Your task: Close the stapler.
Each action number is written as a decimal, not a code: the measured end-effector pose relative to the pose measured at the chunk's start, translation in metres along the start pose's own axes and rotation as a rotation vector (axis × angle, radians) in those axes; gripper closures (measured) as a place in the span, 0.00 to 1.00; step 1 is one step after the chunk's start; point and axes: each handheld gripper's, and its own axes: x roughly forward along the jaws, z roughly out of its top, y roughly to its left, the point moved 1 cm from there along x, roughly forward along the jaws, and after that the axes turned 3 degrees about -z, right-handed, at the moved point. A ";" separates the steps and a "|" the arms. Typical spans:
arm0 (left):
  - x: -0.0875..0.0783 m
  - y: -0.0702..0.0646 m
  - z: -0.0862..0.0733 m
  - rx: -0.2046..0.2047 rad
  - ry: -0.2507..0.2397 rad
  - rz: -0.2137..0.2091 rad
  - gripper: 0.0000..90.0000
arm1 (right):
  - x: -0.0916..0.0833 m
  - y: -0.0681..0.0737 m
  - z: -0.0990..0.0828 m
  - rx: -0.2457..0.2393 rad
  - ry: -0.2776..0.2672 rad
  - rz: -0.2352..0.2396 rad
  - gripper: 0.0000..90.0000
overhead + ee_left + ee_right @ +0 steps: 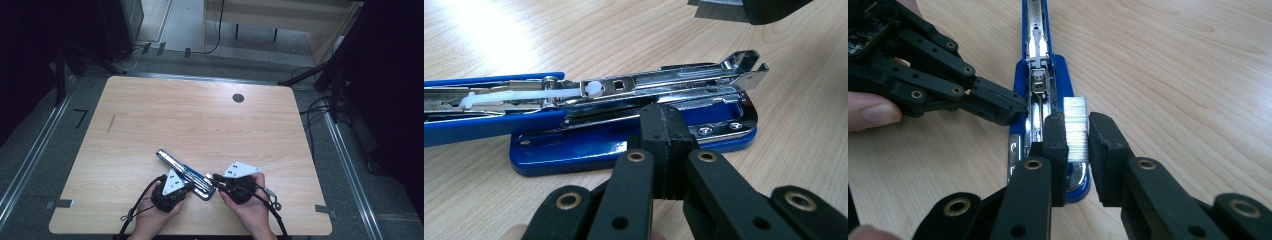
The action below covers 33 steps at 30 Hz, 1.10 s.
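Staples (1075,129) sit clamped in the right gripper (1077,131) just above the opened stapler (1040,95), unloaded, while the clenched left gripper (665,134) steadies its base.

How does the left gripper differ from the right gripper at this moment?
The left gripper is shut with nothing between its fingers, tips pressed against the open blue metal stapler. The right gripper is shut on a silvery strip of staples, held over the stapler's open channel. Both are black, hand-held and meet at the stapler.

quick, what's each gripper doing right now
Left gripper: shut, empty, tips against the open stapler.
Right gripper: shut on a strip of staples.
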 end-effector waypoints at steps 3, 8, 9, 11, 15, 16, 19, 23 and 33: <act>0.000 0.000 0.000 0.000 0.001 0.001 1.00 | 0.001 0.001 0.001 -0.001 -0.001 0.003 0.89; 0.000 0.000 0.000 -0.001 0.001 0.000 1.00 | 0.003 0.005 0.002 -0.012 0.002 0.012 0.89; 0.000 0.000 0.000 0.000 0.001 0.001 1.00 | 0.003 0.005 0.002 -0.012 0.002 0.012 0.89; 0.000 0.000 0.000 0.001 0.002 0.000 1.00 | 0.004 0.007 0.002 -0.013 0.002 0.016 0.89; 0.000 0.000 0.000 0.001 0.001 0.001 1.00 | 0.005 0.008 0.003 -0.014 0.003 0.019 0.89; 0.000 0.000 0.000 0.002 0.002 0.001 1.00 | 0.006 0.009 0.003 -0.016 0.003 0.021 0.89; 0.000 0.000 0.000 0.002 0.002 0.000 1.00 | 0.007 0.009 0.003 -0.018 0.002 0.025 0.89; 0.000 0.000 0.000 0.002 0.002 0.000 1.00 | 0.008 0.010 0.003 -0.013 0.003 0.028 0.89; 0.000 0.000 0.000 -0.001 0.001 0.000 1.00 | 0.014 0.014 0.004 -0.020 0.012 0.040 0.89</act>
